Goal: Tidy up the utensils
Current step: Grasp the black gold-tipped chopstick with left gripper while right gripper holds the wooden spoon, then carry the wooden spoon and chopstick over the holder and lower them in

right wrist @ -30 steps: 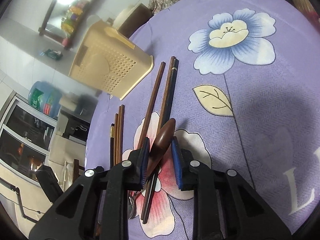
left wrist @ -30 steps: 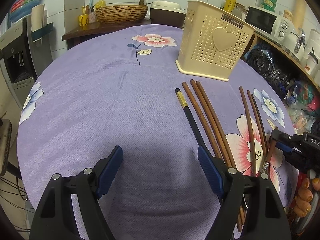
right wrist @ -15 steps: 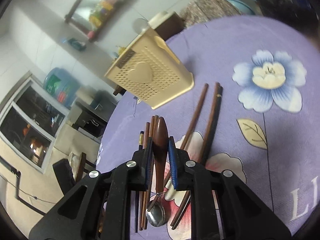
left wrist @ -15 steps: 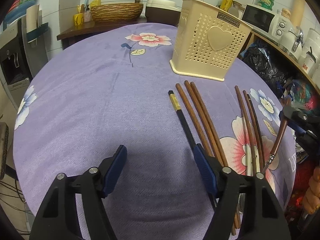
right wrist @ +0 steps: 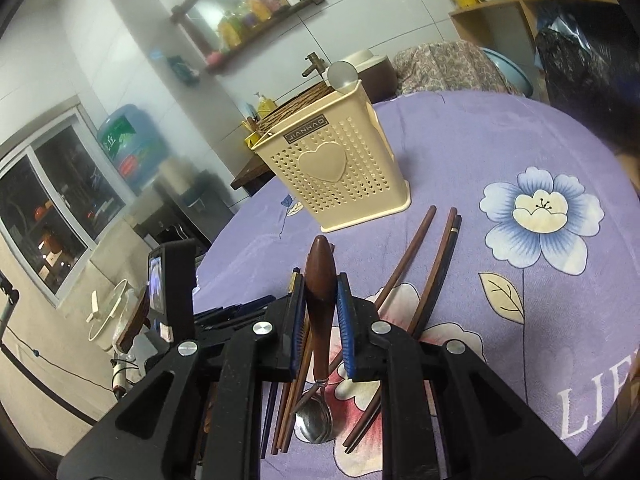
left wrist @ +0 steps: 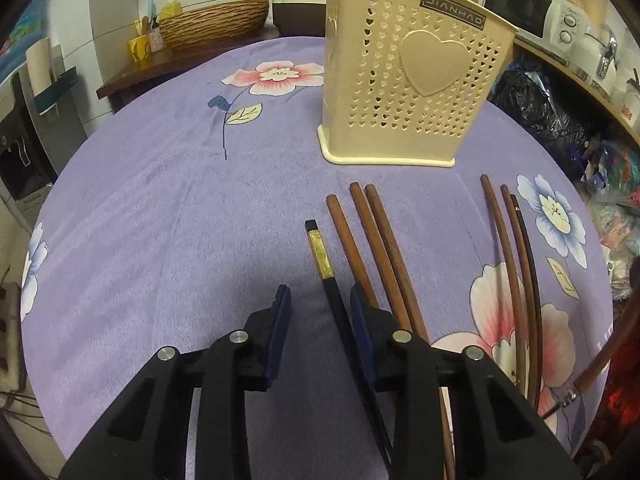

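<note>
A cream perforated utensil holder [left wrist: 412, 80] stands on the purple flowered tablecloth [left wrist: 160, 208]; it also shows in the right wrist view [right wrist: 332, 176]. Several brown chopsticks [left wrist: 380, 248] lie in front of it, with more [left wrist: 516, 264] to the right. My left gripper [left wrist: 318, 300] is low over the cloth, its jaws partly open around a black chopstick with a gold band [left wrist: 324, 268], pads apart from it. My right gripper [right wrist: 320, 284] is shut on the wooden handle of a spoon [right wrist: 320, 296], held above the table, its metal bowl [right wrist: 314, 426] hanging down.
A dark wooden counter with a woven basket [left wrist: 216, 24] stands behind the table. A shelf with a microwave [left wrist: 520, 8] and bags runs along the right. A water dispenser [right wrist: 128, 148] stands at the left in the right wrist view.
My left gripper has moved right and forward and narrowed its jaws around the black chopstick. My right gripper has lifted the spoon off the table and tilted up.
</note>
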The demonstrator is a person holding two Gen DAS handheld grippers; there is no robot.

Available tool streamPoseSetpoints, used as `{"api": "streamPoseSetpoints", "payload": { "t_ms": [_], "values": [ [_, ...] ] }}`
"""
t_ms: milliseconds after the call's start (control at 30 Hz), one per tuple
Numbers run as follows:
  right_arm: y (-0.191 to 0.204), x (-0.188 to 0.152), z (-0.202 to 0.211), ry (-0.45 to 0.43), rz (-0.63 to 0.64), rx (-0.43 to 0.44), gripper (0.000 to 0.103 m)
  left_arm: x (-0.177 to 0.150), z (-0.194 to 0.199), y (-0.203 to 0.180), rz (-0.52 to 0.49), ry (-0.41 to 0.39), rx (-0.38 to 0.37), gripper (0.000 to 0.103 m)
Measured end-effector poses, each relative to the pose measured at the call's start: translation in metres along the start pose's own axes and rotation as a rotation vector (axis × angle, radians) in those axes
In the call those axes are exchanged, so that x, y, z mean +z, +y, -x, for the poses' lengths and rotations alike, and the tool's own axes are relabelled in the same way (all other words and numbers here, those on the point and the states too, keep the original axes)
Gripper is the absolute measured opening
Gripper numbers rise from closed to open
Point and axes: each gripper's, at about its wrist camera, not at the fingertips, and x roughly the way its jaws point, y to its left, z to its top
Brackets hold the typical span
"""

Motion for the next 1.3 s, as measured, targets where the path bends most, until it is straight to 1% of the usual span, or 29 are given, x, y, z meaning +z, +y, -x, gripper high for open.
{"api": "streamPoseSetpoints", "payload": {
  "t_ms": [133,200,300,367,400,600,700,800,933,1067,1300],
  "values": [
    [0.003,-0.002,0.002,-0.005,0.015,-0.001,0.016,0.004,-0.004,-0.005,-0.025,0.005,0.019,0.029],
    [0.006,-0.003,0.003,-0.009,0.027,-0.001,0.016,0.007,-0.006,-0.007,-0.037,0.009,0.029,0.026],
    [0.013,-0.004,0.006,-0.015,0.049,0.001,0.016,0.014,-0.011,-0.007,-0.038,0.016,0.033,0.021],
    [0.017,-0.004,0.007,-0.019,0.067,-0.002,0.016,0.017,-0.012,-0.007,-0.037,0.019,0.031,0.014],
    [0.02,-0.005,0.009,-0.022,0.078,-0.006,0.016,0.018,-0.012,-0.008,-0.039,0.019,0.033,0.012],
    [0.026,-0.007,0.012,-0.033,0.104,-0.007,0.016,0.018,-0.012,-0.004,-0.012,0.015,0.011,0.011],
    [0.029,-0.009,0.014,-0.033,0.121,-0.003,0.016,0.017,-0.01,0.002,0.016,0.012,-0.017,0.01],
    [0.033,-0.009,0.017,-0.037,0.139,0.004,0.016,0.016,-0.002,0.006,0.032,-0.009,-0.031,0.01],
    [0.037,-0.009,0.026,-0.046,0.164,0.018,0.016,0.012,0.022,0.016,0.062,-0.063,-0.062,0.009],
    [0.042,-0.008,0.035,-0.075,0.193,0.003,0.016,0.01,0.05,0.025,0.097,-0.128,-0.097,0.009],
    [0.051,0.0,0.04,-0.105,0.231,-0.018,0.016,0.018,0.098,0.03,0.103,-0.256,-0.135,0.008]
  ]
}}
